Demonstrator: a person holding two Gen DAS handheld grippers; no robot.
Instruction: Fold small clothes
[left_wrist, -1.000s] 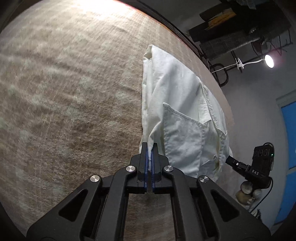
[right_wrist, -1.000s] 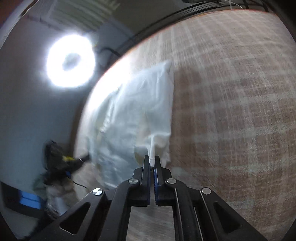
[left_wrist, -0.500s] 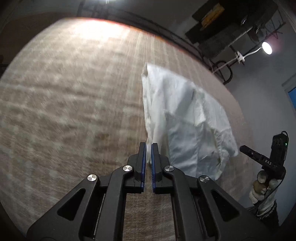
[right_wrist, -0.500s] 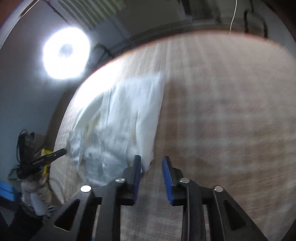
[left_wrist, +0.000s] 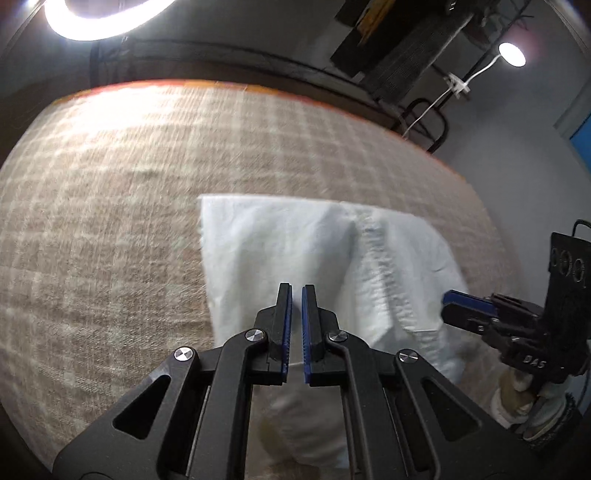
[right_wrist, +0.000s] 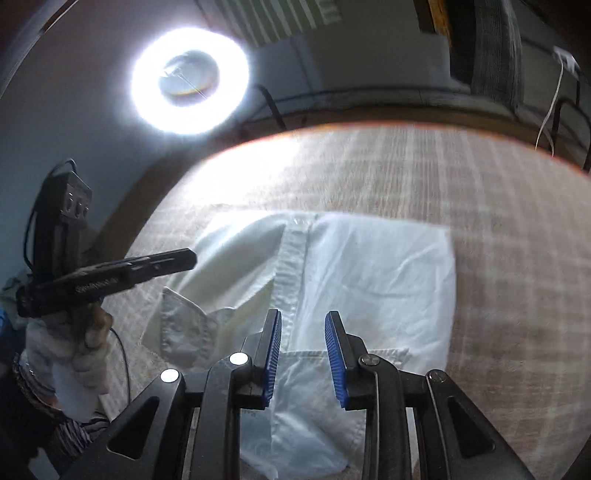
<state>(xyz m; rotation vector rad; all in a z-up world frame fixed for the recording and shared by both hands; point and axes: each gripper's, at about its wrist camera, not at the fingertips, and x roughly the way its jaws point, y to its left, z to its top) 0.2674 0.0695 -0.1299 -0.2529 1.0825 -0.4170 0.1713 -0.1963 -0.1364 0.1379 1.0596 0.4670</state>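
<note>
White cotton, thin and creased, makes up the small shirt that lies spread on the checked tablecloth, roughly in the middle of the near half of the table, with both claws hanging above its near part. It looks already doubled over: a buttoned strip runs down the cloth, a collar pokes out on one side, and a pocket or hem edge crosses just under the right claw. Judging by the wrinkles and the way the layers sag flat, the shirt is light, limp and not at all fragile, so it will not hold a shape when lifted and will droop from wherever it is pinched. Its weave looks matte, not slippery, though stacked layers may slide over each other. The left claw has its blue pads a narrow slit apart with nothing between them; I take it as closed and empty. The right claw stands partly open, also empty, with cloth only beneath it. For the next fold, the best hold is probably on two corners of one edge, one claw each, pinching every layer at once near a seam or the buttoned strip, where the cloth is thicker and less likely to slip free.
</note>
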